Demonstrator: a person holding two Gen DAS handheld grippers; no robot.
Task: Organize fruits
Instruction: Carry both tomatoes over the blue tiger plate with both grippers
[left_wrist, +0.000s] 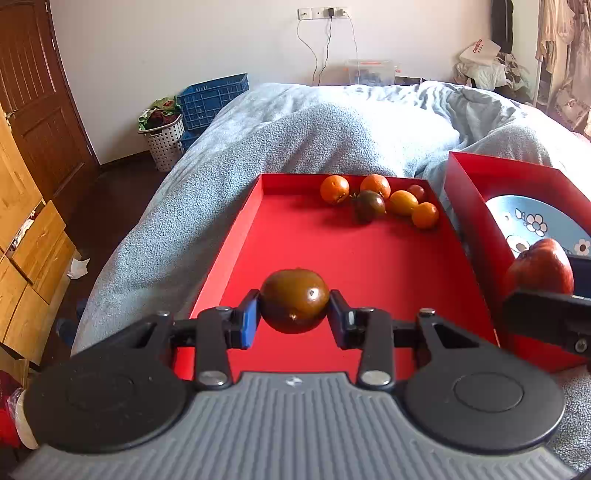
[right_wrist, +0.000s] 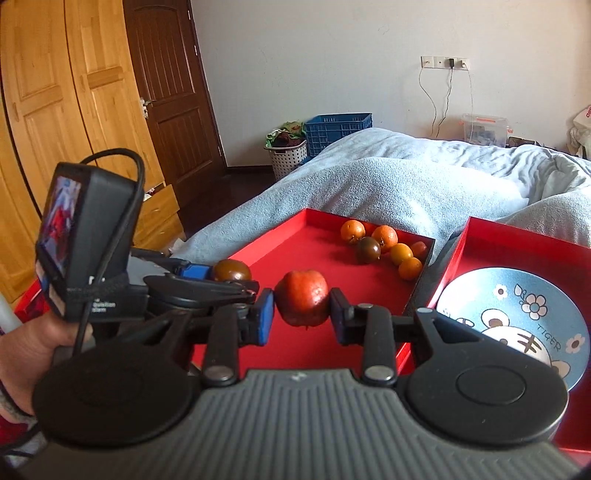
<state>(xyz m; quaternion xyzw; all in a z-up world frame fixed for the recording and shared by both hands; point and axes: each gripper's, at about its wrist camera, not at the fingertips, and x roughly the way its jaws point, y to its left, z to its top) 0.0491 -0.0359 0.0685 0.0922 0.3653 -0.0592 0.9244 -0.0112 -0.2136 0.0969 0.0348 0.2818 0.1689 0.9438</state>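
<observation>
Here the left gripper (left_wrist: 294, 314) is clenched on a dark brown-green tomato (left_wrist: 294, 305), its blue pads (left_wrist: 250, 318) pressing both sides, the fruit hanging above the near part of a red tray (left_wrist: 295, 240). Beside it, the right gripper (right_wrist: 301, 314) is clamped on a red apple (right_wrist: 301, 302), which sits between the fingers over the gap where the tray meets a second red box (right_wrist: 517, 243). In the right wrist view a hand (right_wrist: 26, 362) holds the left tool, whose small screen (right_wrist: 59, 225) faces the camera, and the held tomato shows just past its blue pad. In that box lies a blue bowl (right_wrist: 517, 314) painted with flowers and a tiger; the apple is near its rim but apart from it. Farther on, in the tray's far right corner, the loose fruit is bunched together: several oranges (left_wrist: 334, 189), a second dark tomato (left_wrist: 369, 205) touching them, a yellow-orange fruit (left_wrist: 403, 202) and a small red one (left_wrist: 417, 192) against the back wall. Tray and box rest on a bed with a grey-blue blanket (left_wrist: 332, 129). Beyond the bed stand a white laundry basket (left_wrist: 164, 138) and a blue crate (left_wrist: 212, 98) by the wall, with a dark door (left_wrist: 33, 85) to the left.
</observation>
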